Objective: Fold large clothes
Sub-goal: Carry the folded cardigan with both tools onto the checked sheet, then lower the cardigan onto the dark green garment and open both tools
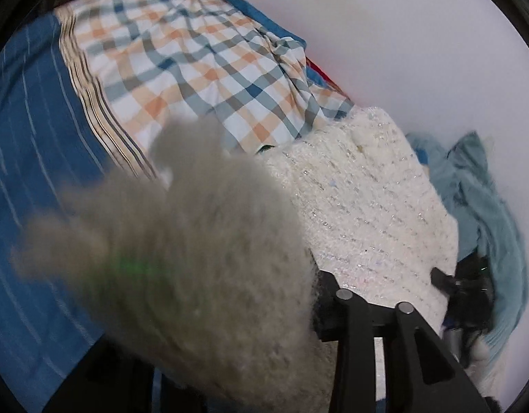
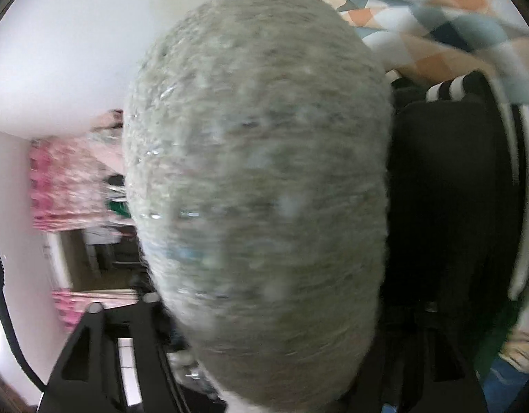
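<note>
A fuzzy cream knit sweater (image 1: 360,199) lies across the bed, one part lifted close to the lens and blurred grey (image 1: 181,275). My left gripper (image 1: 264,309) is shut on this lifted part; only its right finger (image 1: 367,316) shows. The other gripper (image 1: 467,296) shows at the sweater's far right edge. In the right wrist view the same fuzzy sweater (image 2: 257,179) fills the middle and hides the fingertips; my right gripper (image 2: 264,309) is shut on it, with its black frame (image 2: 92,344) visible at the bottom.
A checked orange-and-blue cloth (image 1: 195,62) and a blue striped sheet (image 1: 33,172) cover the bed. A light blue garment (image 1: 481,199) lies crumpled at right. A black-and-white striped item (image 2: 471,172) is beside the sweater. Pink clothes (image 2: 64,179) hang at left.
</note>
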`<state>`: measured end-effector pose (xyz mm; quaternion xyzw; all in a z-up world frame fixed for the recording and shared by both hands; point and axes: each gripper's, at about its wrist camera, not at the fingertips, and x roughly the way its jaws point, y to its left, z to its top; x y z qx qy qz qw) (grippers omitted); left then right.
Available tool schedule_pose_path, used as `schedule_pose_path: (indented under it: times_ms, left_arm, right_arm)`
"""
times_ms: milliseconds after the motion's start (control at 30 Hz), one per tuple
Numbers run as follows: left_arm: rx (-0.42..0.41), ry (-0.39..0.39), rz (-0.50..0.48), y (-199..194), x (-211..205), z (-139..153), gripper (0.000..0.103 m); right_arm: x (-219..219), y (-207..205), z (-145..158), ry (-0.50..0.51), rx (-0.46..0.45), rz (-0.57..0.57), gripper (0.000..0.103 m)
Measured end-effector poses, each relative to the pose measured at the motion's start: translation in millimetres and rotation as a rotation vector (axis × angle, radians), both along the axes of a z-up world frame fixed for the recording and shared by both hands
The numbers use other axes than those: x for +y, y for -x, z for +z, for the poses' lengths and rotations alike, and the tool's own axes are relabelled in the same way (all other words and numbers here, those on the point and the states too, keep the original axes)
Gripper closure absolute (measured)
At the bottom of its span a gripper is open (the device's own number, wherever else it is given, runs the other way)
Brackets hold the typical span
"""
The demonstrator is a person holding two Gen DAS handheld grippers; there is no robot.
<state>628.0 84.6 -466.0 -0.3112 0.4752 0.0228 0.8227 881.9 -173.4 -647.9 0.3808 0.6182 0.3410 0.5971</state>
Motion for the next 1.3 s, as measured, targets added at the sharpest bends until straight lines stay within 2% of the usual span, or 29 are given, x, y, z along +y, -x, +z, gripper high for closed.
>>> schedule_pose_path:
  times_ms: [33, 67, 100, 133, 167, 200, 267, 300, 367, 400, 433, 467, 500, 533, 567, 600, 633, 667, 700, 800, 967, 1100, 1300]
  left_arm:
    - [0.009, -0.057, -0.018, 2, -8, 8, 0.062]
    - [0.023, -0.13, -0.033, 0, -14, 15, 0.054]
    - [0.038, -0.191, -0.042, -4, -17, 19, 0.05]
    - [0.051, -0.261, -0.057, -2, -24, 27, 0.037]
    - [0.055, -0.296, -0.065, -2, -25, 28, 0.015]
    - [0.061, -0.357, -0.079, 2, -32, 36, 0.009]
    - [0.05, -0.423, -0.085, 9, -36, 43, 0.008]
    - [0.06, -0.483, -0.091, 14, -42, 48, 0.007]
    - [0.06, -0.547, -0.096, 18, -46, 52, 0.007]
    - [0.053, -0.603, -0.105, 24, -51, 57, 0.007]
    - [0.05, -0.625, -0.11, 26, -52, 60, 0.007]
    - [0.042, -0.643, -0.116, 29, -53, 64, 0.007]
    - [0.029, -0.654, -0.119, 31, -53, 68, 0.007]
    - [0.018, -0.668, -0.124, 36, -54, 74, 0.007]
    - [0.012, -0.671, -0.126, 39, -53, 78, 0.007]
    - [0.006, -0.675, -0.123, 43, -52, 85, 0.007]
    - [0.001, -0.681, -0.121, 45, -52, 88, 0.007]
    - [-0.009, -0.691, -0.118, 50, -51, 95, 0.007]
    - [-0.016, -0.692, -0.118, 56, -50, 105, 0.007]
    - [-0.033, -0.693, -0.127, 70, -47, 125, 0.006]
    - [-0.079, -0.673, -0.17, 116, -46, 176, 0.005]
    - [-0.113, -0.653, -0.229, 161, -48, 221, 0.004]
    - [-0.191, -0.625, -0.284, 238, -44, 299, 0.003]
  right_arm:
    - [16, -7, 8, 0.088, -0.033, 0.006, 0.015]
    - [22, -2, 22, 0.186, -0.092, 0.004, 0.013]
    - [23, 4, 35, 0.262, -0.125, -0.003, 0.012]
    - [26, 14, 47, 0.364, -0.165, -0.014, 0.012]
    - [30, 26, 61, 0.474, -0.22, -0.033, 0.011]
    - [36, 40, 75, 0.623, -0.285, -0.055, 0.01]
    - [51, 68, 97, 0.823, -0.382, -0.099, 0.01]
    - [64, 77, 104, 0.895, -0.4, -0.106, 0.01]
    - [70, 76, 118, 0.947, -0.385, -0.111, 0.01]
    - [77, 87, 119, 0.971, -0.382, -0.125, 0.01]
    - [64, 101, 116, 1.011, -0.383, -0.129, 0.013]
    - [58, 114, 121, 1.047, -0.4, -0.137, 0.04]
    - [61, 121, 132, 1.054, -0.408, -0.144, 0.095]
    - [66, 130, 135, 1.087, -0.397, -0.171, 0.102]
    - [72, 137, 157, 1.101, -0.396, -0.185, 0.102]
    - [73, 141, 159, 1.087, -0.391, -0.195, 0.101]
    - [70, 140, 161, 1.085, -0.369, -0.205, 0.09]
    - [67, 145, 166, 1.078, -0.362, -0.219, 0.035]
    - [62, 148, 171, 1.073, -0.36, -0.234, 0.002]
    - [63, 178, 195, 1.131, -0.388, -0.278, 0.002]
    - [71, 247, 246, 1.186, -0.425, -0.328, 0.002]
    - [79, 315, 302, 1.243, -0.438, -0.377, 0.002]
    - [113, 419, 402, 1.274, -0.447, -0.466, 0.002]
